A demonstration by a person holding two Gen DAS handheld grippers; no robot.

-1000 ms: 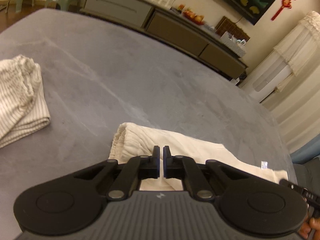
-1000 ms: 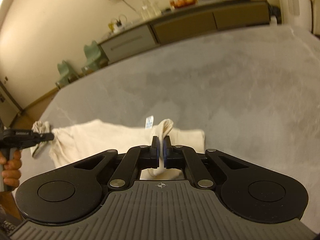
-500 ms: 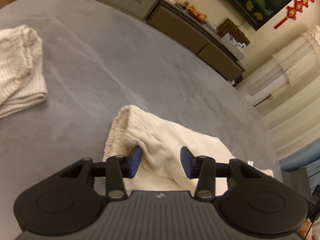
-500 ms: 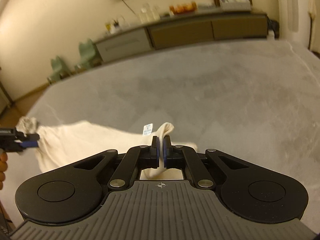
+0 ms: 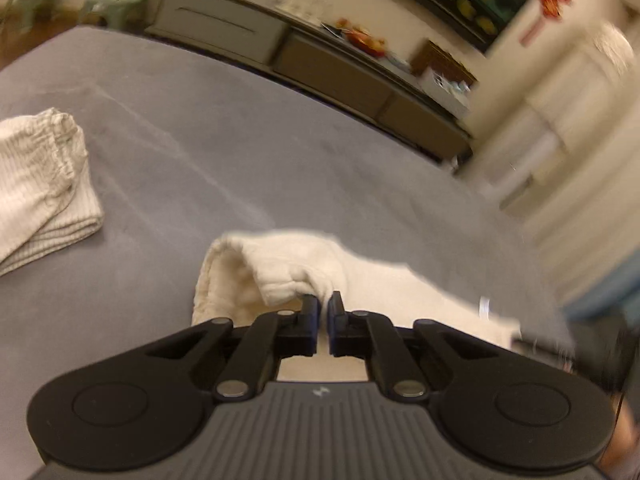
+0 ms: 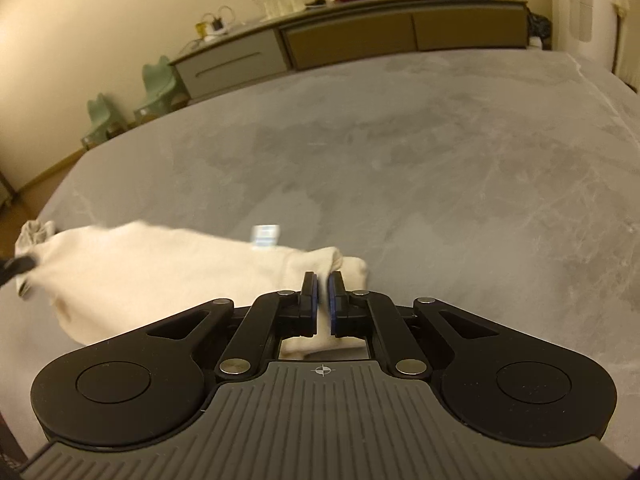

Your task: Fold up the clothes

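A cream garment [image 5: 288, 268] lies across the grey bed, with its gathered waistband toward the left wrist view's left. My left gripper [image 5: 323, 306] is shut on a raised fold of the cream garment near the waistband. The garment also shows in the right wrist view [image 6: 160, 264], stretched to the left with a small white label [image 6: 264, 236] on it. My right gripper [image 6: 322, 286] is shut on the garment's other end, cloth pinched between the pads. The left gripper's tip [image 6: 16, 266] shows at the far left of the right wrist view.
A folded cream striped garment [image 5: 36, 184] lies on the grey bed [image 5: 240, 152] to the left. A long low cabinet [image 6: 360, 36] stands along the far wall, with two green chairs [image 6: 132, 100] beside it. White curtains [image 5: 580, 120] hang at the right.
My left gripper opened over the garment half a second ago and has now shut on a fold near the waistband, lifting it. My right gripper stayed shut on its end; the garment stretched out.
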